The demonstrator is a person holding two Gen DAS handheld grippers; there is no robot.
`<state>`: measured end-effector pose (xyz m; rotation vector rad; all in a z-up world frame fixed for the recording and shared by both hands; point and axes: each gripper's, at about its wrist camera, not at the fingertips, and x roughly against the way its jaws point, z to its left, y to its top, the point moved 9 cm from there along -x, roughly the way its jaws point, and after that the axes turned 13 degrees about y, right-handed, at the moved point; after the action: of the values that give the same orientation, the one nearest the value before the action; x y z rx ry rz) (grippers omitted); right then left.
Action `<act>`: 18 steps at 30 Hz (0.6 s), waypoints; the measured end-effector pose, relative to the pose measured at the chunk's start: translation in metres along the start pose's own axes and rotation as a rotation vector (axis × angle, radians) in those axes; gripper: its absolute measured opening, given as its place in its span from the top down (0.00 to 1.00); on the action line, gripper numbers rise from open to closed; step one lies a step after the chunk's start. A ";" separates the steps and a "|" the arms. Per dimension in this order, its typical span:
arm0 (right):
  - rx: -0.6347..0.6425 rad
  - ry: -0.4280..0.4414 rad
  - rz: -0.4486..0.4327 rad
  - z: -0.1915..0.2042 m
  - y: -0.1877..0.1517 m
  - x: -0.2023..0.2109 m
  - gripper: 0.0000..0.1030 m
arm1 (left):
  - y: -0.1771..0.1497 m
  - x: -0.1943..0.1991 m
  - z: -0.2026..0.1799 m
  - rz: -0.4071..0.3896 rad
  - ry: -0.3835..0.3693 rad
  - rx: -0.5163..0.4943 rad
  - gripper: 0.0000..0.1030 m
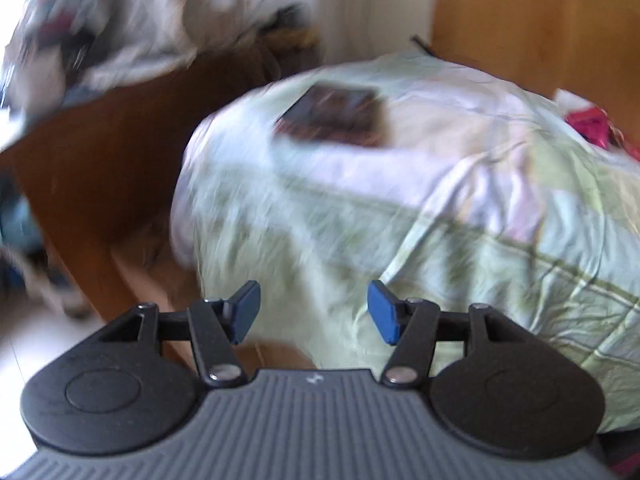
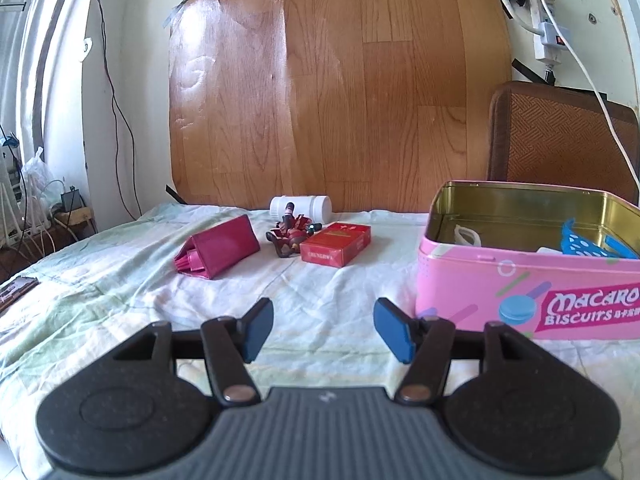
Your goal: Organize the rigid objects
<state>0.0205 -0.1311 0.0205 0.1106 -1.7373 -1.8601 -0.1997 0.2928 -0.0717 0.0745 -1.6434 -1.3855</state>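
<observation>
The right gripper hangs low over the sheet-covered bed, its 2 blue pads spread apart with nothing between them. Just to its right, nearly beside the right pad, stands the pink biscuit tin, lid off and already holding a few small items. Farther ahead and slightly left of the jaws lie 4 loose things: a magenta wallet, a small red figurine, a red cigarette pack touching or just beside the figurine, and behind them a white bottle on its side near the wooden headboard.

The left gripper is likewise spread and empty, seen through heavy blur above the bed's corner; ahead of it and well apart rests a dark flat object, too smeared to identify.

The step in hand looks like a reach for the next item between deposits. The next move probably calls for the right claw to advance to the cigarette pack, the nearest piece to the tin, straddle its narrow sides, pinch, then carry it rightward over the tin's rim.
</observation>
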 end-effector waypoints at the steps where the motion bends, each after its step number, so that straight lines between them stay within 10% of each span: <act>1: 0.004 -0.005 0.001 0.000 0.000 0.000 0.44 | 0.001 -0.002 -0.001 0.012 -0.029 0.041 0.40; 5: 0.008 -0.023 0.007 0.001 -0.002 -0.001 0.44 | 0.032 -0.002 -0.046 -0.054 -0.160 0.101 0.40; 10: -0.002 -0.035 0.036 -0.001 -0.004 -0.005 0.44 | 0.042 0.014 -0.082 -0.090 0.073 -0.036 0.41; 18: 0.045 -0.046 0.118 0.004 -0.010 -0.017 0.44 | 0.051 0.024 -0.069 -0.120 -0.069 0.045 0.39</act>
<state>0.0294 -0.1203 0.0058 -0.0168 -1.7785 -1.7519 -0.1411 0.2462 -0.0233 0.1554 -1.7520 -1.4549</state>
